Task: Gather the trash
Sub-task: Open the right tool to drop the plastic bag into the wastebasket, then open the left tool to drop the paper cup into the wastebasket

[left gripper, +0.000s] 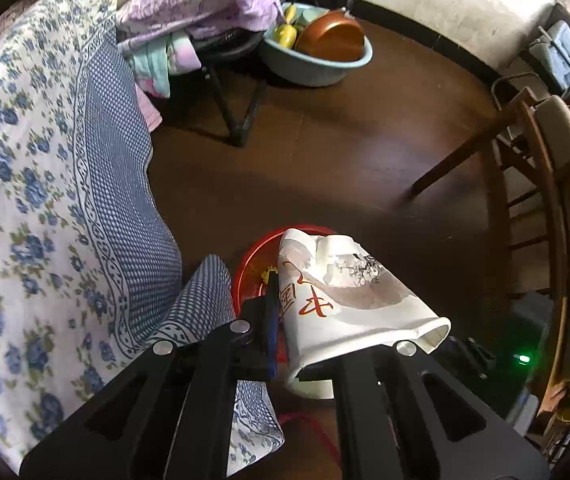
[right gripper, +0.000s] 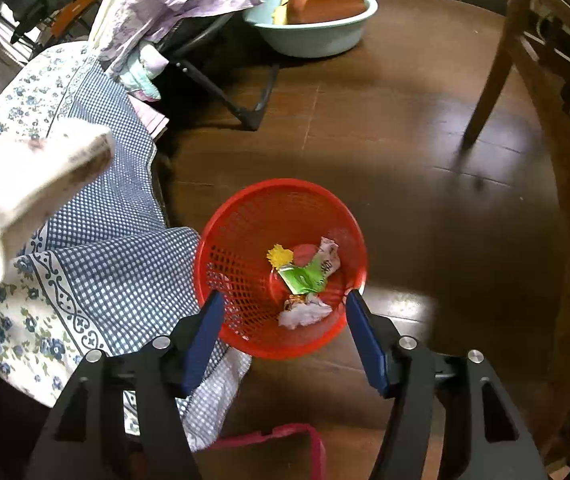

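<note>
My left gripper (left gripper: 317,320) is shut on a crushed white paper cup (left gripper: 349,300) with red characters, held above the red mesh basket (left gripper: 253,256), which the cup mostly hides. In the right wrist view the same cup (right gripper: 33,176) shows blurred at the left, over the bed sheet. The red basket (right gripper: 245,216) stands on the dark floor and holds several wrappers and a crumpled paper (right gripper: 305,312). My right gripper (right gripper: 285,332) is open and empty, its blue fingers on either side of the basket's near rim, above it.
A bed with a blue floral sheet (left gripper: 45,200) fills the left, its edge touching the basket. A light blue basin (right gripper: 317,36) with a brown pan sits at the back beside a folding rack. A wooden chair (right gripper: 525,80) stands at the right. A pink strap (right gripper: 285,436) lies near the bottom.
</note>
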A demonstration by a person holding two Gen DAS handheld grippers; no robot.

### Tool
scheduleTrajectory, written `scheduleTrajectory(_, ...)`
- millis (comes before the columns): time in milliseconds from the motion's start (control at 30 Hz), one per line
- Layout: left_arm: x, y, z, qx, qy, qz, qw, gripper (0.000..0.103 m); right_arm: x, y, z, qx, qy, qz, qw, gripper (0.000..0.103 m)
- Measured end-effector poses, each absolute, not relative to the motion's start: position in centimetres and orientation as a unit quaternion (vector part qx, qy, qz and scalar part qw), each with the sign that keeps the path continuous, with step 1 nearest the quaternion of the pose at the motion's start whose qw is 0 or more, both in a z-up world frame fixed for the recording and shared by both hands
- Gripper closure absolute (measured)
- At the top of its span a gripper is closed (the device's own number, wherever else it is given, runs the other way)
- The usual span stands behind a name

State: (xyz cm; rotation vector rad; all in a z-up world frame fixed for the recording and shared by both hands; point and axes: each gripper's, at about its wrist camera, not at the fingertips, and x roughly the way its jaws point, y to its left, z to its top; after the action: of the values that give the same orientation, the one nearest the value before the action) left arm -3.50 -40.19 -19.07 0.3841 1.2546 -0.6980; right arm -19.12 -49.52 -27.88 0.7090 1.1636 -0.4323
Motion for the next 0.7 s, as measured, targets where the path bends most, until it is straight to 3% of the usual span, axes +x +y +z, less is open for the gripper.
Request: scheduleTrajectory(700, -4.0, -42.6, -25.8, 0.230, 0.614, -0.306, 0.690, 0.097, -21.3, -50.5, -28.1, 0.356, 0.524, -0.209, 0.745, 0.041)
